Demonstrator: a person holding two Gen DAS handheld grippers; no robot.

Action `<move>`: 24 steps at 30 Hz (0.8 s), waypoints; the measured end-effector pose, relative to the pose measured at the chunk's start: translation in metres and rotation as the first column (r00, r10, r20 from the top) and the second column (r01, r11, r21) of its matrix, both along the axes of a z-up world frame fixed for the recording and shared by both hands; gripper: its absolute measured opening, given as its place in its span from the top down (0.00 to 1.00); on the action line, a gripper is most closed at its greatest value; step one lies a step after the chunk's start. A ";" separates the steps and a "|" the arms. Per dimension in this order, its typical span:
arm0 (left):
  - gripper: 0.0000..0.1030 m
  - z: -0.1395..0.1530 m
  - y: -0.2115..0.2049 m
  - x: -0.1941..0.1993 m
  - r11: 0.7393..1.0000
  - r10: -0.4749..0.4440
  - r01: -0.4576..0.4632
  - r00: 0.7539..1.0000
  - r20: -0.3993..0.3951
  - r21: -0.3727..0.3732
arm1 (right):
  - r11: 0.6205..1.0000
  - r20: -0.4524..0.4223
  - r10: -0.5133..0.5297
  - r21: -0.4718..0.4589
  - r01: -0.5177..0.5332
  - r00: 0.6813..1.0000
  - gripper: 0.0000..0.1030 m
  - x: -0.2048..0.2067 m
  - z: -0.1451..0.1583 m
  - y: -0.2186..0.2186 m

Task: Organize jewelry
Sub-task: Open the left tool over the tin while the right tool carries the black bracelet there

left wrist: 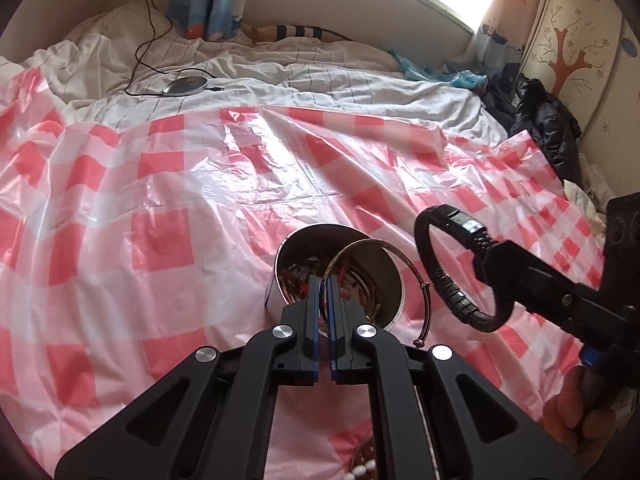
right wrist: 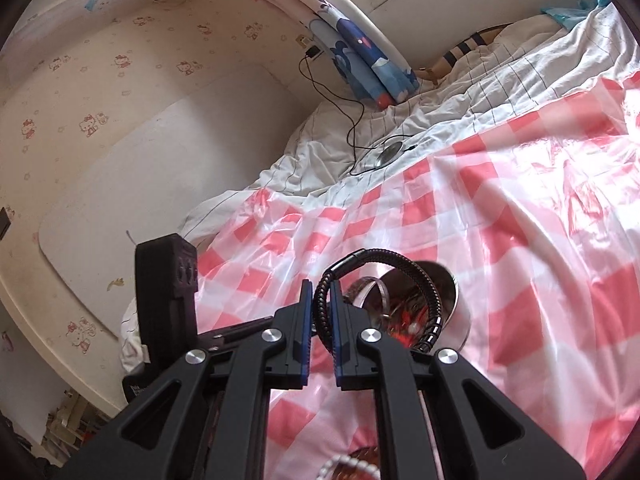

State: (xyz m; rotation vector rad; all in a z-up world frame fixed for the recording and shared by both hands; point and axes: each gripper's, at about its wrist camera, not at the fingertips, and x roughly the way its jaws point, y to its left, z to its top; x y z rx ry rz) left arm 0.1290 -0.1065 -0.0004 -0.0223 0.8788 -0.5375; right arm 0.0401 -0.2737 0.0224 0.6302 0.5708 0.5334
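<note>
Left gripper [left wrist: 323,280] pinches a thin silver bangle [left wrist: 376,276] over the round metal tin [left wrist: 340,272]; right gripper [right wrist: 319,290] clamps a black braided bracelet [right wrist: 384,300]. Only the right view shows a white bead strand [right wrist: 340,462], bottom centre.

Red-and-white checked plastic sheet [left wrist: 160,184], black braided bracelet [left wrist: 456,272], silver bangle [left wrist: 384,248], white pinstriped bedding [left wrist: 320,80].

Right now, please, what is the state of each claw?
Left claw: closed on the thin silver bangle, over the metal cup.
Right claw: closed on the black braided bracelet.
</note>
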 end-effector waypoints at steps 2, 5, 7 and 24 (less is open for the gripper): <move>0.97 -0.006 -0.003 0.008 1.000 0.011 -0.011 1.000 -0.004 0.020 | 1.000 -0.004 -0.002 -0.003 0.002 1.000 0.91 0.010 -0.002 -0.001; 0.96 -0.016 -0.006 0.019 0.999 0.013 -0.011 0.999 -0.031 0.044 | 1.000 -0.012 0.009 -0.011 -0.010 1.000 0.91 0.025 -0.005 0.001; 0.95 -0.021 -0.006 0.023 0.999 0.002 0.000 0.998 -0.056 0.040 | 1.000 -0.025 0.017 -0.020 -0.018 1.000 0.91 0.031 -0.009 0.004; 0.58 -0.002 0.052 0.018 0.986 0.143 -0.146 0.989 -0.045 -0.073 | 0.939 -0.102 0.014 -0.339 -0.048 0.995 0.52 0.048 -0.029 0.050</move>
